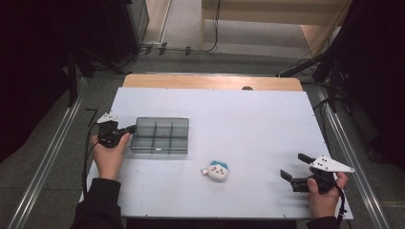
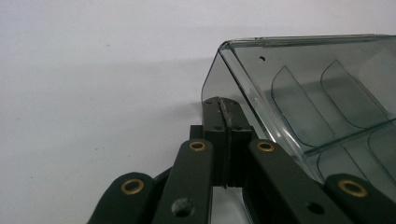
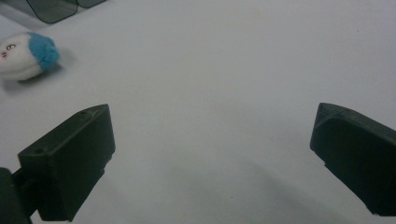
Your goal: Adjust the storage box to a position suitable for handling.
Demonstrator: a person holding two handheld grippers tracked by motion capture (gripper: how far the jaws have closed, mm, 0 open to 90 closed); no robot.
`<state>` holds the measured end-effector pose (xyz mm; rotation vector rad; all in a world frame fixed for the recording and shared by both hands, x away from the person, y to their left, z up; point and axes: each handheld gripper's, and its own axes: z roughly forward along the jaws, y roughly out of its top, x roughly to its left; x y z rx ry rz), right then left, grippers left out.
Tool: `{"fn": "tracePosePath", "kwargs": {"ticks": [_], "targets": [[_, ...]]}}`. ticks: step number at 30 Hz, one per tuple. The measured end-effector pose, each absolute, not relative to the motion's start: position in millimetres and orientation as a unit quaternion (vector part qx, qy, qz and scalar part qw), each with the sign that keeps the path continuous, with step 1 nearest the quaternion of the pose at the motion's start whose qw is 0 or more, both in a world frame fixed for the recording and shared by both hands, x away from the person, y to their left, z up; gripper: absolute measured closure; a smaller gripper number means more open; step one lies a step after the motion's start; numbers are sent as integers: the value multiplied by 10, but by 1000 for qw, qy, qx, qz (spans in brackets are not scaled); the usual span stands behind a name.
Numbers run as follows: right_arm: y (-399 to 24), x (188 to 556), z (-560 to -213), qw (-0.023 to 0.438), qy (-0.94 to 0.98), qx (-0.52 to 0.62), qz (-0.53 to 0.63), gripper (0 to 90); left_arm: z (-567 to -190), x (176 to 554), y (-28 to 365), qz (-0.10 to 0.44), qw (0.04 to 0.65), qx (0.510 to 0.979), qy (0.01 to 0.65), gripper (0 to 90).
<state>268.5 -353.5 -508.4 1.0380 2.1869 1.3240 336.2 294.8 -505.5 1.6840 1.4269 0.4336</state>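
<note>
A smoky clear plastic organiser box (image 1: 160,135) with several compartments lies on the left of the white table (image 1: 248,119). My left gripper (image 1: 130,129) is shut with its jaws pressed together. Their tips are at the box's left end wall; in the left gripper view the left gripper (image 2: 225,112) sits against the box (image 2: 322,98) near its corner, and I cannot tell whether it touches. A small white plush toy with a blue top (image 1: 217,171) lies mid-table. My right gripper (image 1: 292,166) stands open and empty at the front right, pointing left; the plush toy (image 3: 28,56) is far off to the right gripper's (image 3: 212,154) upper left.
A bare wooden strip (image 1: 212,82) runs along the table's far edge. Metal rails (image 1: 47,157) flank both sides on the floor. Cables and dark stands (image 1: 329,71) are beyond the far corners. A corner of the box (image 3: 51,7) peeks in at the top of the right gripper view.
</note>
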Motion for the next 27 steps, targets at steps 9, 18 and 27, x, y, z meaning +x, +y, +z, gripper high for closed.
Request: {"fn": "tracePosePath", "kwargs": {"ticks": [9,18,27], "targets": [[-3535,2684,-5084,190,778,369,472,0,-5050,3367,2917,178,434,676,568,900],[-3533,2683,-5084,191,778,370,470,0,-5050,3375,2866,180,434,679,564,900],[-3534,2682,-5084,190,779,369,471,0,-5037,3391,2790,178,431,689,554,900]]}}
